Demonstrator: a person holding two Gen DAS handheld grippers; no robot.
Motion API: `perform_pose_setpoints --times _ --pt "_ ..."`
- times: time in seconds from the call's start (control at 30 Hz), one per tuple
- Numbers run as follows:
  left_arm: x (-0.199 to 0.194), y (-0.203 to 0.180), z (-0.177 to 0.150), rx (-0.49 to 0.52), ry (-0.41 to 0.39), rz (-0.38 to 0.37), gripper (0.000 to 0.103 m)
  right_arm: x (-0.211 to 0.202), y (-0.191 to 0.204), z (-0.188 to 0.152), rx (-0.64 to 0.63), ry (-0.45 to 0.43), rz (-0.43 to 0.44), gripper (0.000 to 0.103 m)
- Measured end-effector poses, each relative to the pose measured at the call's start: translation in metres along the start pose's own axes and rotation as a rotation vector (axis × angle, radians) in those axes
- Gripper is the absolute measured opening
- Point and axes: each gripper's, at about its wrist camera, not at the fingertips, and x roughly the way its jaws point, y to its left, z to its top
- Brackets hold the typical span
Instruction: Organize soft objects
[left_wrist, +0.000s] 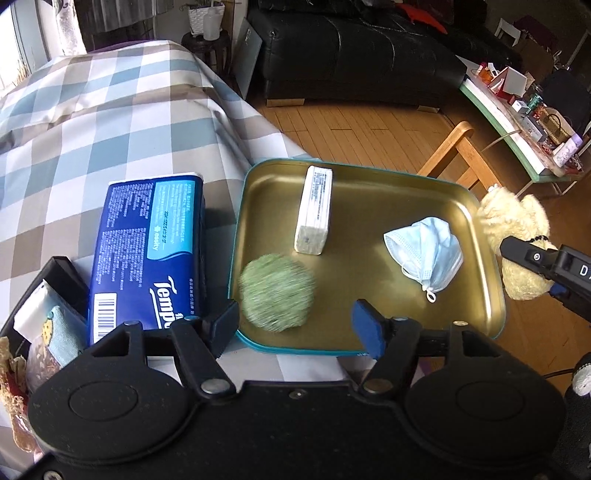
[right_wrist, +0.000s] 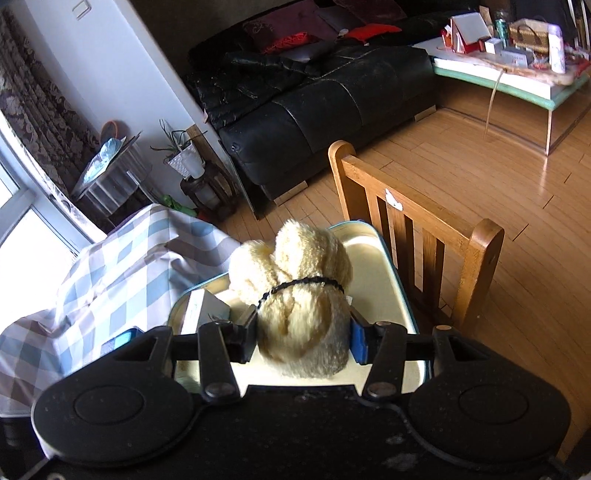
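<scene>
Left wrist view: the left gripper (left_wrist: 293, 325) hangs with jaws apart and empty over the shallow gold metal tray with teal rim (left_wrist: 369, 349); the blurred fuzzy green ball (left_wrist: 277, 293) lies loose at the tray's seven o'clock, likely just let go; a white tissue pack (left_wrist: 314, 210) at twelve, a crumpled blue face mask (left_wrist: 428, 251) at three.

Right wrist view: the right gripper (right_wrist: 303, 338) pinches a cream fluffy plush bundle tied with black cord (right_wrist: 295, 280) above the tray's near edge, seemingly to set it inside.

Table under checked cloth (left_wrist: 110, 122): gold tray (left_wrist: 369, 332) at its right edge, blue tissue pack (left_wrist: 147, 251) just left, touching tray.
</scene>
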Motion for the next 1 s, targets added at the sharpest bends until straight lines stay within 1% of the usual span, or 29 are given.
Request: perform_pose_setpoints --times 0.07,0.1,0.13,0.47,0.6,0.8,1.0 --pt "-0.001 0.001 0.0 0.006 -0.006 0.006 0.065 -0.001 0.001 -0.002 -0.008 -0.001 -0.002 0.054" --pt "-0.001 0.002 -0.001 0.007 -0.006 0.009 0.065 -0.001 0.001 -0.002 -0.008 -0.002 0.0 0.058" --pt "-0.001 0.002 -0.002 0.006 -0.006 0.013 0.065 -0.001 0.002 -0.002 -0.007 -0.003 -0.001 0.059" --pt "-0.002 0.014 -0.009 -0.012 -0.001 0.04 0.065 0.003 0.006 -0.006 -0.018 0.019 0.01 0.063" --pt "-0.009 0.022 -0.012 -0.022 -0.009 0.055 0.065 0.004 0.011 -0.007 -0.036 0.027 0.018 0.064" --pt "-0.032 0.049 -0.018 -0.064 -0.041 0.099 0.065 0.007 0.028 -0.005 -0.073 0.044 0.046 0.066" --pt "-0.061 0.085 -0.028 -0.106 -0.086 0.187 0.067 0.006 0.064 0.001 -0.179 0.05 0.088 0.069"
